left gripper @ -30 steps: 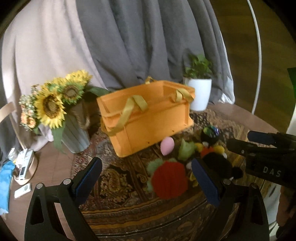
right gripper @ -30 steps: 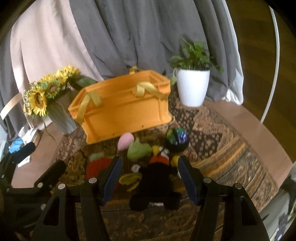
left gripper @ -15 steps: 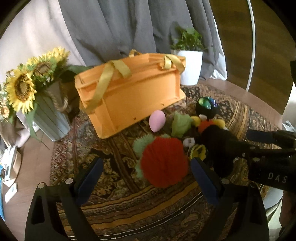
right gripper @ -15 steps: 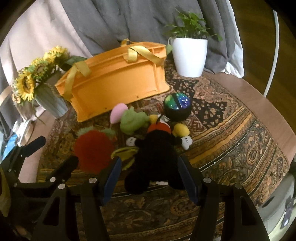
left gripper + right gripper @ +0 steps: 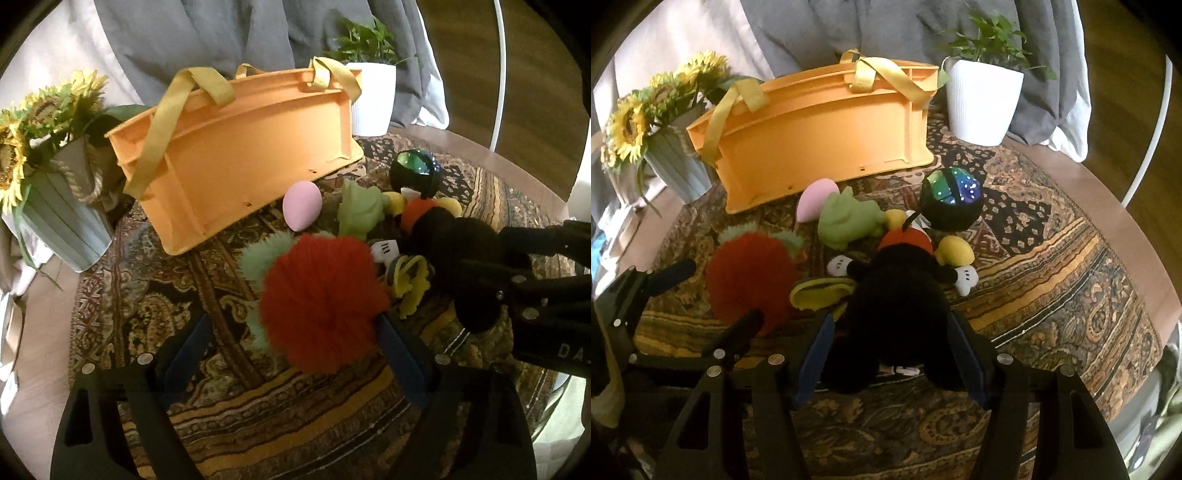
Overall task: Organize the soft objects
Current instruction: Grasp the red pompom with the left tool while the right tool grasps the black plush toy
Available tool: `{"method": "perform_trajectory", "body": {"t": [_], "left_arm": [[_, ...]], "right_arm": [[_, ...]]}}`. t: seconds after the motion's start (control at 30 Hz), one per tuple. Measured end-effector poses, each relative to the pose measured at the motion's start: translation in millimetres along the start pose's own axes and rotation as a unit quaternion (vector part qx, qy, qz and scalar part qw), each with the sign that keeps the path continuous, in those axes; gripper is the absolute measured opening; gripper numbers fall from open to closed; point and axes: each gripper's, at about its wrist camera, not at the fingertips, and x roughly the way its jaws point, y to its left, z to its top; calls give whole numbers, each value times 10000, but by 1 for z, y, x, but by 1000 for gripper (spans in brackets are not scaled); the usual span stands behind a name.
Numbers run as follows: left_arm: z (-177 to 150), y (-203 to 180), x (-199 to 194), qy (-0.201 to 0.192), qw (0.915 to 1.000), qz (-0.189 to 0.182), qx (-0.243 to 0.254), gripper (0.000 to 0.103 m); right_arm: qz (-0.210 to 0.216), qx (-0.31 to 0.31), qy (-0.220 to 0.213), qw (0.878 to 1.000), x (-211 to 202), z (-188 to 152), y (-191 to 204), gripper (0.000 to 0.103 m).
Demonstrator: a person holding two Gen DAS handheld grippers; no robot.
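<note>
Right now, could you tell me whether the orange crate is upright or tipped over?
Upright: the orange crate rests on the rug, open rim up, yellow straps draped over it.

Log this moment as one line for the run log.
left hand-held gripper: closing around red plush, no grip yet | right hand-held gripper: open, straddling black plush | crate: nothing put in yet

Fuzzy red plush (image 5: 321,299), smooth orange plastic crate (image 5: 243,155), woven rug (image 5: 1052,266)

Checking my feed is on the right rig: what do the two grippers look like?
Both grippers, left and right, are matte black frames with triangular cut-outs, silver bolts and blue pads inside the fingers. The right one shows white lettering on its side in the left view. No cables or sleeves visible.
</note>
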Motion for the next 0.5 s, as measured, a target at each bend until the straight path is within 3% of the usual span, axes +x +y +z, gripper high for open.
{"method": "perform_trajectory", "body": {"t": [0.23, 0.5], "left_arm": [[0, 2, 16, 111, 9995, -255, -173, 81], [6, -1, 21, 33, 9996, -189, -222, 80]], "right_arm": [[-181, 3, 2, 9998, 10, 3, -3, 64], [-145, 60, 86, 9998, 23, 7, -13, 68]]}}
